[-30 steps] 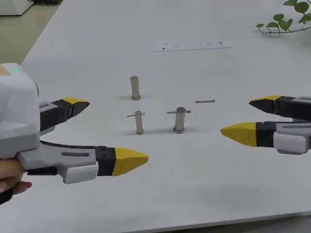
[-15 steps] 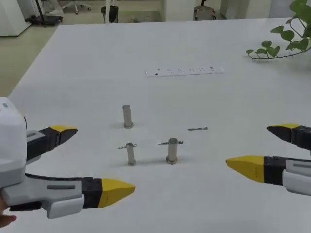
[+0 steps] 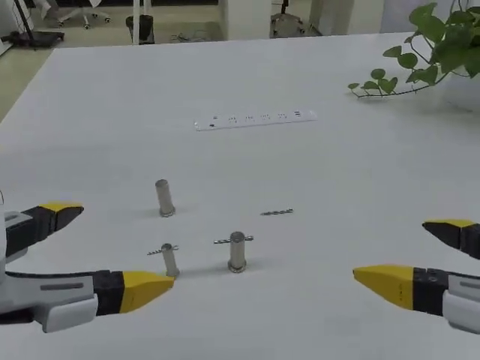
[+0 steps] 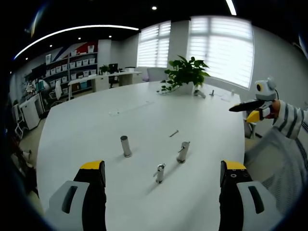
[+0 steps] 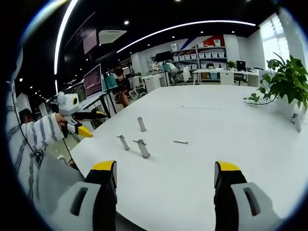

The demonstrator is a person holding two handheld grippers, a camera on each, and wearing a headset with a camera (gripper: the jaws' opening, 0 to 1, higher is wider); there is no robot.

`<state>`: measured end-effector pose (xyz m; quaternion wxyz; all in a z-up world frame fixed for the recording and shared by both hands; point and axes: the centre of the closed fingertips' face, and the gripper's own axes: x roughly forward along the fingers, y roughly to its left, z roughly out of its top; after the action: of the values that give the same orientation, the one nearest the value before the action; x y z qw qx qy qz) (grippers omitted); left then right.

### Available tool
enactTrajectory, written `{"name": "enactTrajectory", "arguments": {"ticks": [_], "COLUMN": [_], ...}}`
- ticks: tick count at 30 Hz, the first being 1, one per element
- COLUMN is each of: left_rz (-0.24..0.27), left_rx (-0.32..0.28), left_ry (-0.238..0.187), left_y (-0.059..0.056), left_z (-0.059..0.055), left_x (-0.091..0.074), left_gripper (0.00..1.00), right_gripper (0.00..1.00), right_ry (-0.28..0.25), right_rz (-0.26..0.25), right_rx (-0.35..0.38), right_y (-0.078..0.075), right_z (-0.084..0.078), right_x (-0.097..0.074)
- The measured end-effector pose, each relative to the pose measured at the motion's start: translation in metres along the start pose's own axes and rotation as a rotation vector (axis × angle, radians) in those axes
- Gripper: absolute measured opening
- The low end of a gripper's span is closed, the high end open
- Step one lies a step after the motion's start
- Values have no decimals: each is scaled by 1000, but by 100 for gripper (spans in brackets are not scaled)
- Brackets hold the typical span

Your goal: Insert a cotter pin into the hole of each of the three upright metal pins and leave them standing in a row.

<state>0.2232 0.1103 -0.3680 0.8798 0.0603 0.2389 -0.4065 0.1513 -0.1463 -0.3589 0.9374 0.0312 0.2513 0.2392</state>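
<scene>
Three metal pins stand upright on the white table. The far one (image 3: pixel 163 199) (image 4: pixel 125 146) (image 5: pixel 141 124) is bare. The near left pin (image 3: pixel 170 259) (image 4: pixel 160 173) (image 5: pixel 123 142) and the near right pin (image 3: pixel 237 252) (image 4: pixel 182 151) (image 5: pixel 143 148) each carry a cotter pin through the top. A loose cotter pin (image 3: pixel 277 213) (image 4: pixel 173 133) (image 5: pixel 181 142) lies flat to their right. My left gripper (image 3: pixel 112 247) (image 4: pixel 162 166) is open and empty, left of the pins. My right gripper (image 3: pixel 394 251) (image 5: pixel 166 166) is open and empty, well to the right.
A white power strip (image 3: pixel 255 118) lies further back on the table. A leafy plant (image 3: pixel 420 52) stands at the far right corner. The table's near edge lies close below both grippers. Chairs and the floor show beyond the far edge.
The head camera has tilted up, so the whole scene sits lower. Both grippers have drawn back and outward from the pins and stay open. The pins and loose cotter pin have not moved.
</scene>
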Motion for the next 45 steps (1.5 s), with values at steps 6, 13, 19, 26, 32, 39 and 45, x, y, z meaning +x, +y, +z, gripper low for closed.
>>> {"name": "enactTrajectory", "arguments": {"ticks": [6,13,19,26,32,39,45], "left_rz": [28,49,51,43,38,46,37], "left_rx": [-17,-40,-53,-11,-28,-26,-25], "left_ry": [-27,-39,-34,1,-23,-55,-23], "left_y": [21,41,54,68,79,88,93], "left_z": [12,18,17,11,12,15,3], "left_x": [12,29,43,64,82,99,117], "left_gripper": [97,93,87,78,66,57,45], "right_gripper": [81,81,80,79,79,78,77], "right_ry": [17,23,34,34,37,41,49], "right_rz": [-30,-53,-62,-86,-103,-96,-98], "right_rx": [8,53,73,89,97,113,107], "right_y": [-1,2,2,-2,-4,-3,-5], "right_z": [-5,-11,-16,-17,-18,-18,-15], "right_x": [-5,-8,-9,-13,-16,-13,-10]}}
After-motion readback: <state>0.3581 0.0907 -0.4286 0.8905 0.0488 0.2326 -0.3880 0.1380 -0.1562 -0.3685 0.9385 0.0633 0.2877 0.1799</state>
